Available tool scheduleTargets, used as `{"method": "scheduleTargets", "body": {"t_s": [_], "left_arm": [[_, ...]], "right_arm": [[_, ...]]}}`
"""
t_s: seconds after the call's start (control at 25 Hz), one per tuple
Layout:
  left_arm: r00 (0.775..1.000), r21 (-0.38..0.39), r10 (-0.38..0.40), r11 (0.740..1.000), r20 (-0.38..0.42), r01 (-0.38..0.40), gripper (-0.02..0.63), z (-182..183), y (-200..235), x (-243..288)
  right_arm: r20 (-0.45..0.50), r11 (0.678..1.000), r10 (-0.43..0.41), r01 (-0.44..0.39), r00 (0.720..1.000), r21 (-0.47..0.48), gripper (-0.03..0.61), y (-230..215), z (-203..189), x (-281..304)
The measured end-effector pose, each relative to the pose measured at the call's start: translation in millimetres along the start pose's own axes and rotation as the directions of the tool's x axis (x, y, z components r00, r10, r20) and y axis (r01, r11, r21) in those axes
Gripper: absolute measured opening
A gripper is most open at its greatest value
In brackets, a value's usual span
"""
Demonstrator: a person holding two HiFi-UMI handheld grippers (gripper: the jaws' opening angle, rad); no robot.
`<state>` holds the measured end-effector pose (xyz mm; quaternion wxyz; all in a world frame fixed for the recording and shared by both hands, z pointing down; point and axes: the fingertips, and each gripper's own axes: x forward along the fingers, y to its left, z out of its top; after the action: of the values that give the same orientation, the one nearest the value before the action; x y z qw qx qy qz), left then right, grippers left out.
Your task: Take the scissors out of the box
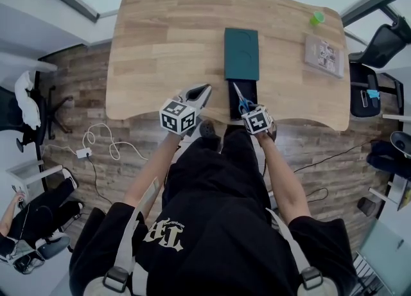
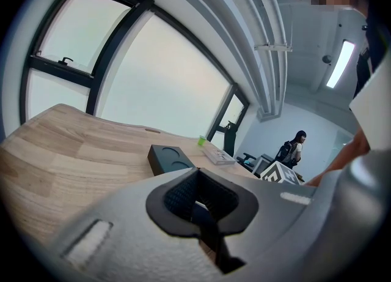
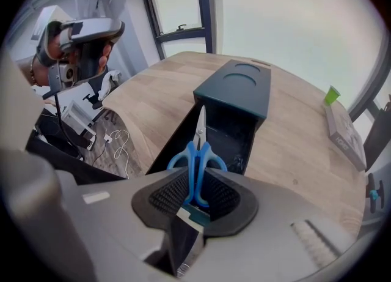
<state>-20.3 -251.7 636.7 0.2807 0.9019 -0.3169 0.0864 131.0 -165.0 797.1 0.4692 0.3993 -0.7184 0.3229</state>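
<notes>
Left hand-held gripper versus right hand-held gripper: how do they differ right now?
The right hand-held gripper is shut on the handles of the blue scissors, while the left hand-held gripper is shut on nothing. The right one sits over the open box; the left one hangs to that box's left, at the near edge of the table. Both point out across the table.

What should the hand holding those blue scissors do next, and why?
Probably lift the right gripper straight up and away. Its jaws are closed on the blue handles of the scissors, whose blades point out over the open box, so a small raise should bring them clear of it.
</notes>
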Motion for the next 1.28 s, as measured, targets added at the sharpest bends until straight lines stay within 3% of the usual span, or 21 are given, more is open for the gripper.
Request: {"method": "scheduleTargets", "body": {"t_s": [0.32, 0.6, 0.88, 1.28], "left_arm": [[1.0, 0.01, -0.009, 1.0, 0.007, 0.009, 0.0, 4, -4, 0], [0.999, 0.024, -0.012, 1.0, 0.029, 0.011, 0.0, 17, -6, -3], [0.997, 0.019, 0.014, 1.0, 0.075, -0.016, 0.0, 36, 1, -7], [0.992, 0.07, 0.007, 0.997, 0.124, -0.016, 0.0, 78, 3, -8]], "right_arm": [[0.087, 1.0, 0.011, -0.01, 0.996, -0.015, 0.084, 8, 12, -22], [0.214, 1.0, 0.009, -0.009, 0.977, 0.001, 0.084, 8, 43, -54], [0.338, 0.999, -0.04, 0.035, 0.94, 0.022, 0.084, -10, 84, -90], [0.487, 0.995, -0.096, 0.083, 0.868, 0.048, 0.084, -31, 134, -142]]}}
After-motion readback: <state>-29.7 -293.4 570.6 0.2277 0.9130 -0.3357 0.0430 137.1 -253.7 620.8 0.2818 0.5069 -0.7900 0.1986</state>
